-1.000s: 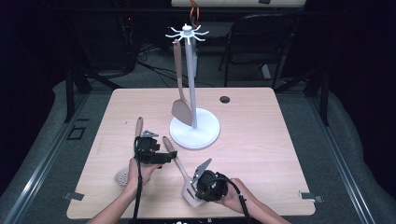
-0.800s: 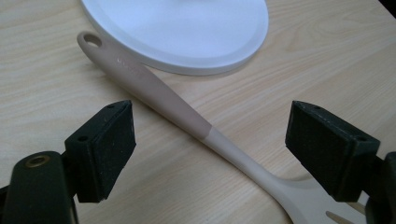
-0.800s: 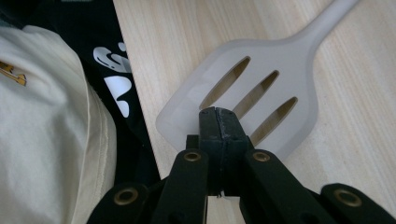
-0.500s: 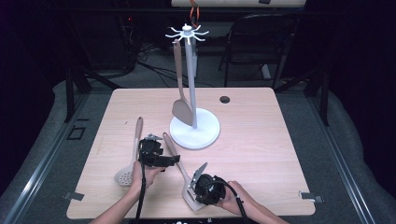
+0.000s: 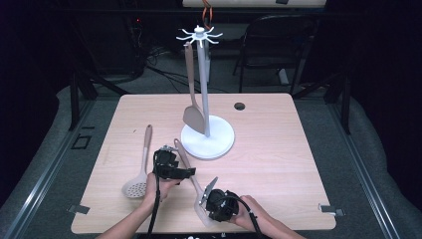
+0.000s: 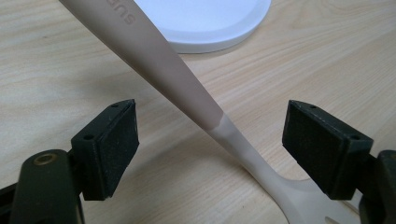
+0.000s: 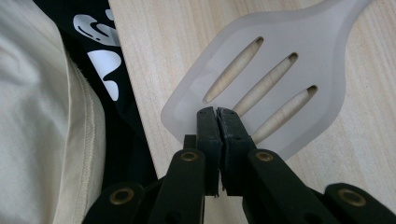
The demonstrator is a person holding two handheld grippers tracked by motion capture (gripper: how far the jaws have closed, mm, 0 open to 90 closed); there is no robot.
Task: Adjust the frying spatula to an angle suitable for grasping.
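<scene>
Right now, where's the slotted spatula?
High view: slotted spatula lies near the table's front edge, left of centre, handle toward the white stand base, between the two grippers, skimmer to its left.

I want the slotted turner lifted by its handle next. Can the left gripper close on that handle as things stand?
Probably yes. The left gripper stands open astride the slotted turner's handle, with nothing between pads and handle. The right gripper is shut at the blade.

Slotted turner [image 5: 191,172] on table [image 5: 278,164], between skimmer [image 5: 141,167] and stand base [image 5: 219,142].
</scene>
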